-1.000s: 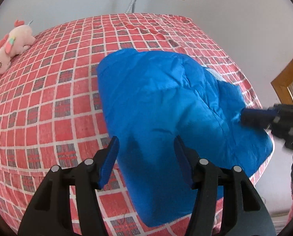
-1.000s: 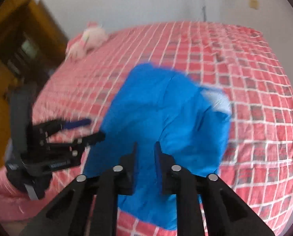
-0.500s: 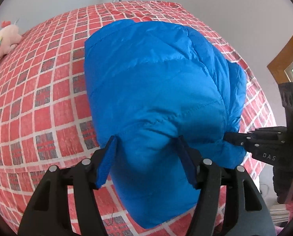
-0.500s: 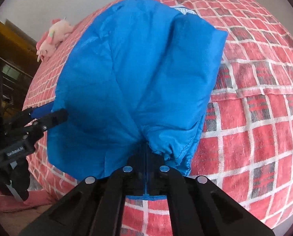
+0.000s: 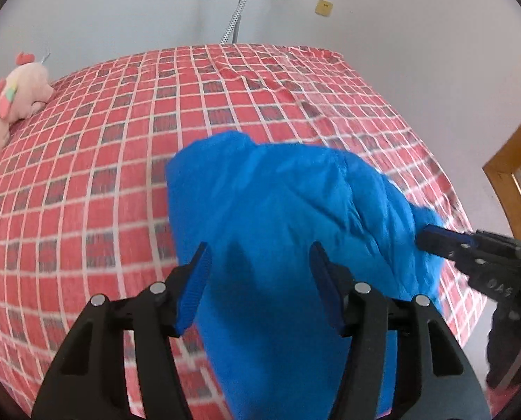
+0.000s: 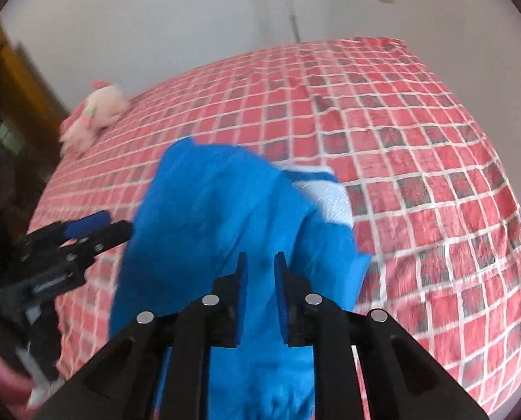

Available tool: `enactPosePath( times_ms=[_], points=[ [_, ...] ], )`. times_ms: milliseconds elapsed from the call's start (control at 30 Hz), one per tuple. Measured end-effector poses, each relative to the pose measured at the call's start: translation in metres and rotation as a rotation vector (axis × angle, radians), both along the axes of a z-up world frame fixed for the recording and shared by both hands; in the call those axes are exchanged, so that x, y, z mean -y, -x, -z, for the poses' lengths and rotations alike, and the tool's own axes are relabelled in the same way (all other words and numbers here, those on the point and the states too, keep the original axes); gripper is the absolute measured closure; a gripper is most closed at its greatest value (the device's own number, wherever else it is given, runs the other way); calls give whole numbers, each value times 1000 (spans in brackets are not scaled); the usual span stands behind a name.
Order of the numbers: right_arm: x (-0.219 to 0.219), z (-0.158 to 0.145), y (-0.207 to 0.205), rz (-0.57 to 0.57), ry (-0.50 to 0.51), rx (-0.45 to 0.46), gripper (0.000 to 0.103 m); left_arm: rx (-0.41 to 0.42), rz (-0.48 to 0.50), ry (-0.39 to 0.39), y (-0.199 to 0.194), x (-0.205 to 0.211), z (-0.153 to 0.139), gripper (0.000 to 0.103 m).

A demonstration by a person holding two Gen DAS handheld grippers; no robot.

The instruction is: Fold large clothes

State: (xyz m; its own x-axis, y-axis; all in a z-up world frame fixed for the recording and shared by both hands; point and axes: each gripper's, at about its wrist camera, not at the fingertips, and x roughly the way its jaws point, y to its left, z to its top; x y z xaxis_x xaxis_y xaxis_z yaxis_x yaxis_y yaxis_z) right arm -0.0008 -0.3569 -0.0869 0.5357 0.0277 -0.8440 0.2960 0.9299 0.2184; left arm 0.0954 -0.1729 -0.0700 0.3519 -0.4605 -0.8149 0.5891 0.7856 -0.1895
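The blue jacket point(image 5: 288, 231) lies bunched near the front edge of the red checked bed point(image 5: 103, 161). The left gripper point(image 5: 260, 280) hangs wide open above it, empty, and the right gripper point(image 6: 260, 280) hovers with a narrow gap, gripping nothing.

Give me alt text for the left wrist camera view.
A folded blue puffer jacket lies on a red checked bedspread, with the open left tongs poised above its near end. The right tongs reach in from the right edge, and a pink plush toy lies far left.
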Motion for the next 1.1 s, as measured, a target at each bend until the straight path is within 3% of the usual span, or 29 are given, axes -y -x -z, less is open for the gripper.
enactPosePath(
  times_ms=[67,167,300,433,500,600,667,867,1100],
  points=[
    [9,12,-7,43,8,-22,87,2,-2,-22,-9,8,6,46],
    [24,41,-12,87,-47,-37,90,-71,-14,-43,-27,16,32,45],
    [33,63,-8,131,-104,-14,93,-109,-13,-35,-34,22,52,44],
    [35,44,3,140,-146,29,92,-102,-29,-49,-30,18,44,47],
    [26,25,14,116,-124,70,86,-56,-34,-46,-18,9,28,47],
    [9,4,30,68,-67,77,85,3,-24,-41,6,-6,9,47],
    [-1,0,39,47,-66,69,85,1,-19,-38,18,-11,5,47],
    [-26,0,58,13,-10,24,85,-26,-58,-44,45,-27,8,47],
    [-25,26,60,22,-2,-15,85,-60,-64,-72,56,-27,32,47]
  ],
)
